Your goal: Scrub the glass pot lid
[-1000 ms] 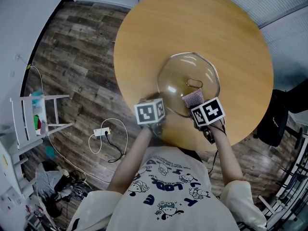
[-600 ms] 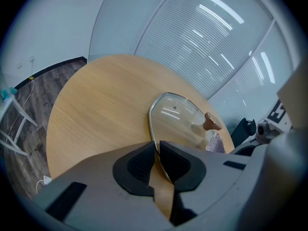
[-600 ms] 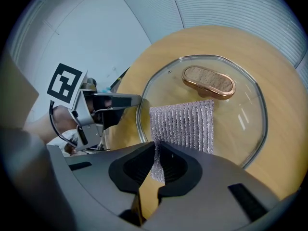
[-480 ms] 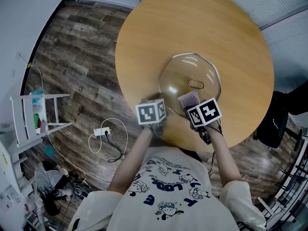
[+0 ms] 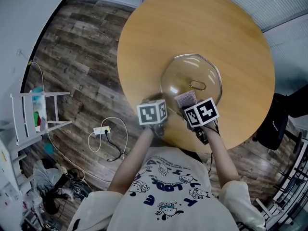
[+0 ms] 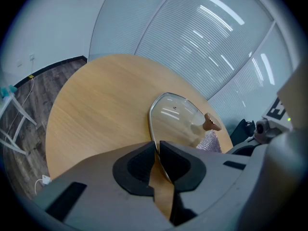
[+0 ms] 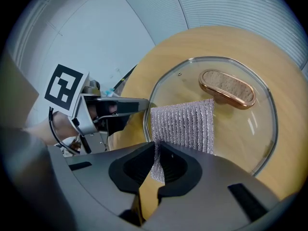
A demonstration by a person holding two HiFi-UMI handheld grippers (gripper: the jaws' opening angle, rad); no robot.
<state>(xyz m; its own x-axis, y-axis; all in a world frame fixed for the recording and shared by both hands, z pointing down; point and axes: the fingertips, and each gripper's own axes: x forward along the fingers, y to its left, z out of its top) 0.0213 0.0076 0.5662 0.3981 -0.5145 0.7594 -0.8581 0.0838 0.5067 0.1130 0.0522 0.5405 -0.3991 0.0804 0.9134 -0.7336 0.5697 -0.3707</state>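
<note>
Head view: a round wooden bench point(image 5: 144, 37) fills the upper middle, over a dark plank floor point(image 5: 72, 57). The glass pot lid point(image 5: 180, 76) lies flat on the bench's near half. Its near rim is close to the bench edge, and bare wood spreads wide beyond it and to both sides. The lid's handle point(image 5: 197, 85) sits near its middle. The left tool point(image 5: 160, 102) meets the lid's near-left rim, right where the bench edge runs. The right tool point(image 5: 190, 109) comes in just beside it over the near rim, and a silvery scrub cloth point(image 5: 185, 98) reaches forward from it onto the glass, stopping short of the handle. On the floor, well clear of the bench, lie a power strip point(image 5: 101, 131) with its cable and a white rack point(image 5: 41, 112). A black chair point(image 5: 276, 121) stands off the bench's right side.

Left gripper view: the left tool's jaws stand almost together, clamped on the lid's thin metal rim, with only the rim between them. The lid stretches away ahead, with open bench to the left and beyond. The cloth and the right tool show at the right.

Right gripper view: the right tool's jaws are narrow, pinching the cloth's lower edge. The cloth lies flat on the glass, just short of the handle. The left tool grips the rim at the left.
</note>
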